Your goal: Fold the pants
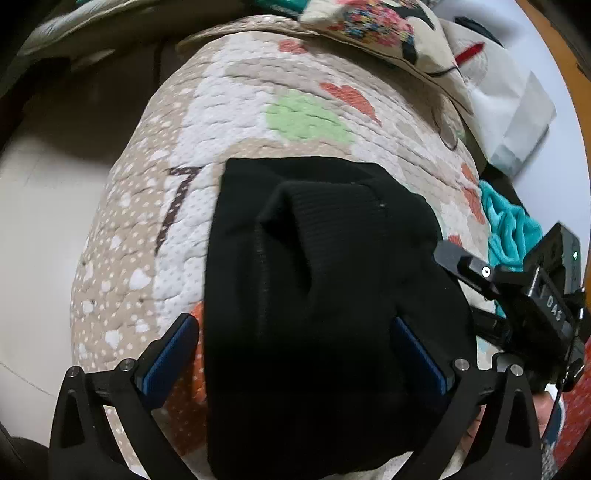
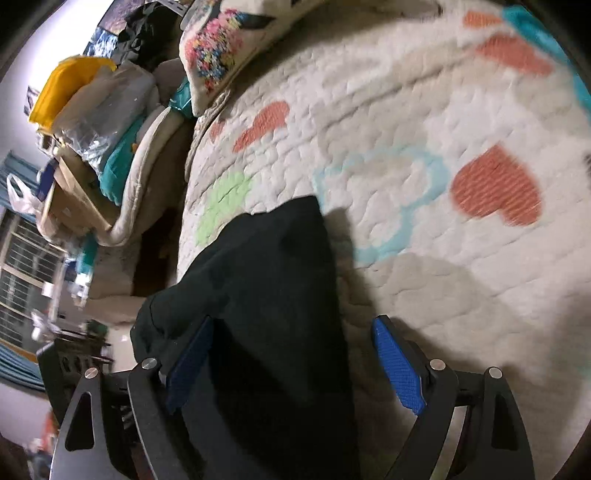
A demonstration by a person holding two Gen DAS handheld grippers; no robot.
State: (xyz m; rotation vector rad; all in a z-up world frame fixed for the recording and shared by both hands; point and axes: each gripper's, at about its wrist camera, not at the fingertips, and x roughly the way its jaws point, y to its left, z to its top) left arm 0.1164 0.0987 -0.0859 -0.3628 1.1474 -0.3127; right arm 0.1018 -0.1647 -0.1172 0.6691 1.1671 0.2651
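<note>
The black pants (image 1: 314, 295) lie in a folded bundle on a quilted bedspread (image 1: 207, 122) with hearts and dots. My left gripper (image 1: 299, 354) is open, its blue pads standing on either side of the bundle's near end, above it. My right gripper (image 2: 295, 354) is open too; the pants (image 2: 266, 295) lie between its pads, nearer the left pad. The right gripper's body (image 1: 532, 295) shows at the right edge of the left wrist view, beside the pants.
A patterned pillow (image 1: 384, 26) and white bags (image 1: 509, 107) lie at the bed's far end. A teal cloth (image 1: 509, 229) lies to the right. The bed's left edge drops to a pale floor (image 1: 44, 221). Cluttered boxes and bags (image 2: 85, 122) stand beside the bed.
</note>
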